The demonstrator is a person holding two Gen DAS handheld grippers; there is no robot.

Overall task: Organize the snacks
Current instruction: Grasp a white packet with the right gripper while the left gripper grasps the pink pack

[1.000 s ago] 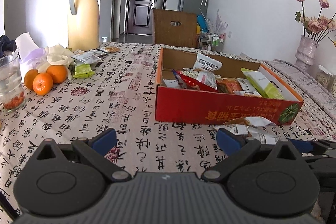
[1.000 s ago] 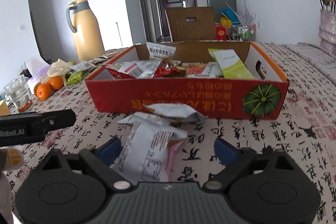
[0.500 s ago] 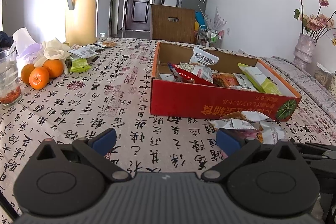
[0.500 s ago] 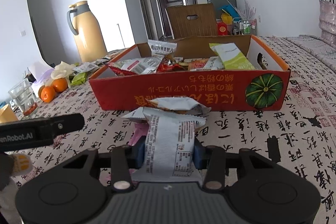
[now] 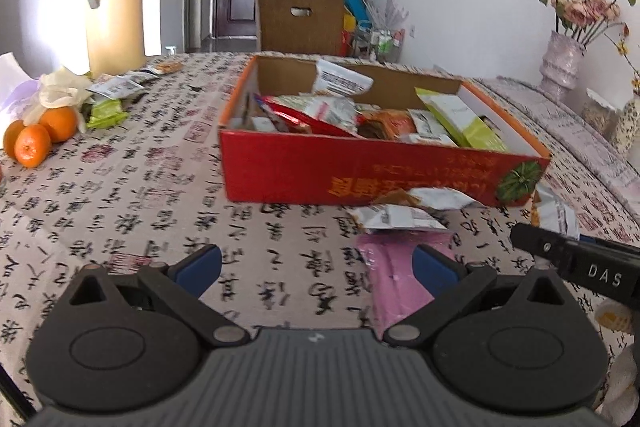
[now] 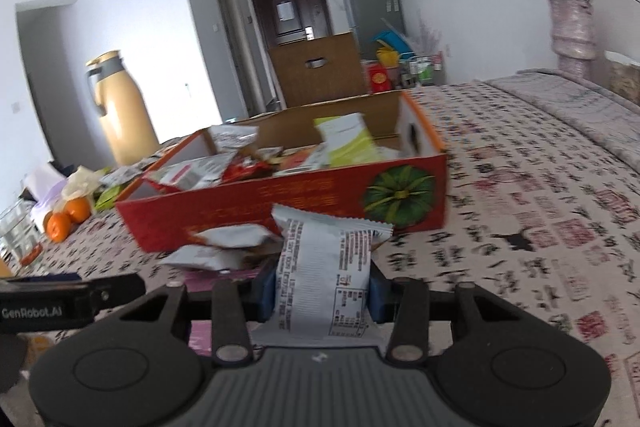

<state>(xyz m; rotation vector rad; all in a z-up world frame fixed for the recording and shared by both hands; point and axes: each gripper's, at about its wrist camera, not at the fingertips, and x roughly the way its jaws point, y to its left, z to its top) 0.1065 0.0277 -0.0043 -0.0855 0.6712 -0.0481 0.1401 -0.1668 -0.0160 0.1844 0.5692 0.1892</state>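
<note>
The red cardboard box (image 6: 280,223) on the table (image 6: 540,211) already holds many snacks. The right gripper (image 6: 322,291) has its jaws clenched on a white snack packet (image 6: 324,283) just before the box; the left gripper (image 5: 316,267) hangs released. A pink packet (image 5: 392,279), two white packets (image 5: 400,217) and the far-left pile (image 5: 116,91) remain outside.

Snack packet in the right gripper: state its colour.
Silver-white packet with small black and red print, clearest in the right wrist view.
</note>
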